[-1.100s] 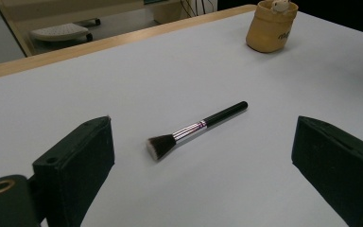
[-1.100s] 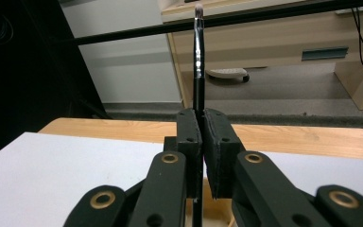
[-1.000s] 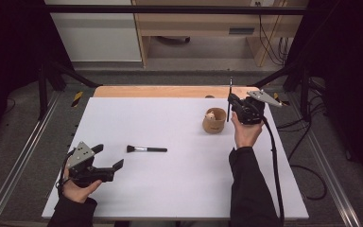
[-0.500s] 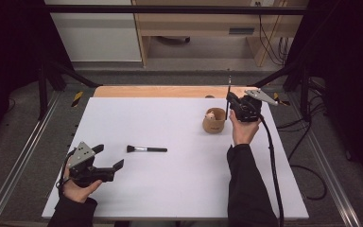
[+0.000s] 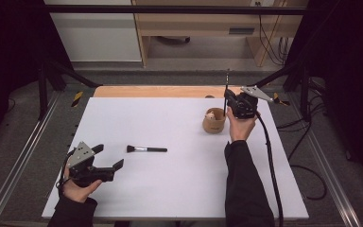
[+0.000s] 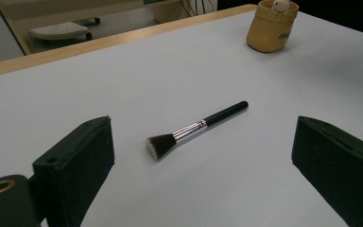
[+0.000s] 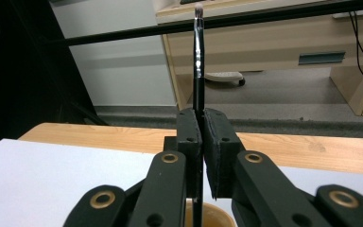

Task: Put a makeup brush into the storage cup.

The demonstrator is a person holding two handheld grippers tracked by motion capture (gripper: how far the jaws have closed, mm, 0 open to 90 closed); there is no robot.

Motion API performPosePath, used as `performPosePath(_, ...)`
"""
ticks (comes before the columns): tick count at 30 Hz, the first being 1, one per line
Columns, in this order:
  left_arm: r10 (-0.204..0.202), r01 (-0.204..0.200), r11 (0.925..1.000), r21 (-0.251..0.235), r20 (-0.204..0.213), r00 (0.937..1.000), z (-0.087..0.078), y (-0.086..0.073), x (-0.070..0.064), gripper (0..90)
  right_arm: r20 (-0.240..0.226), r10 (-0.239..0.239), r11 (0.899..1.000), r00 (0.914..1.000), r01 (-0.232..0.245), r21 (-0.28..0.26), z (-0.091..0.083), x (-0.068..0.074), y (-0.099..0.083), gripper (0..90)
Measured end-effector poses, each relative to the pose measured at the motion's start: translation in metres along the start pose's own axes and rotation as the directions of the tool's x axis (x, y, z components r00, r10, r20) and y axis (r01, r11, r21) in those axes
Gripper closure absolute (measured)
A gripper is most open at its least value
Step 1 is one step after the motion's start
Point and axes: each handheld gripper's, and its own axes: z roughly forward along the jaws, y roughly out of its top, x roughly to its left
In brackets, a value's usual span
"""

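Now right tool (image 5: 226,101) raised, clamping thin brush (image 7: 198,56) upright over cup (image 5: 214,121)

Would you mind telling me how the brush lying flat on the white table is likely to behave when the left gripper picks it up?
The brush looks slim and short, so probably light. Its handle appears round and glossy, so it may roll or slip if nudged by the open left gripper. The bristle end looks soft and would likely give; the metal band seems a firmer place to pinch.
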Motion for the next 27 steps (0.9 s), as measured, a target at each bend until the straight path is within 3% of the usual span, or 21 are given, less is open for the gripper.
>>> performPosePath(12,0.002,-0.002,1.0000,0.004,0.002,1.0000,0.001,0.000,-0.001,5.8,-0.003,0.010,1.000,0.9999,-0.010,-0.012,0.009,-0.003,-0.003,85.6)
performPosePath(27,0.003,-0.003,1.0000,0.007,0.004,1.0000,0.002,-0.001,-0.001,5.8,0.012,0.019,1.000,0.9997,-0.020,0.019,0.022,-0.008,-0.012,85.6)
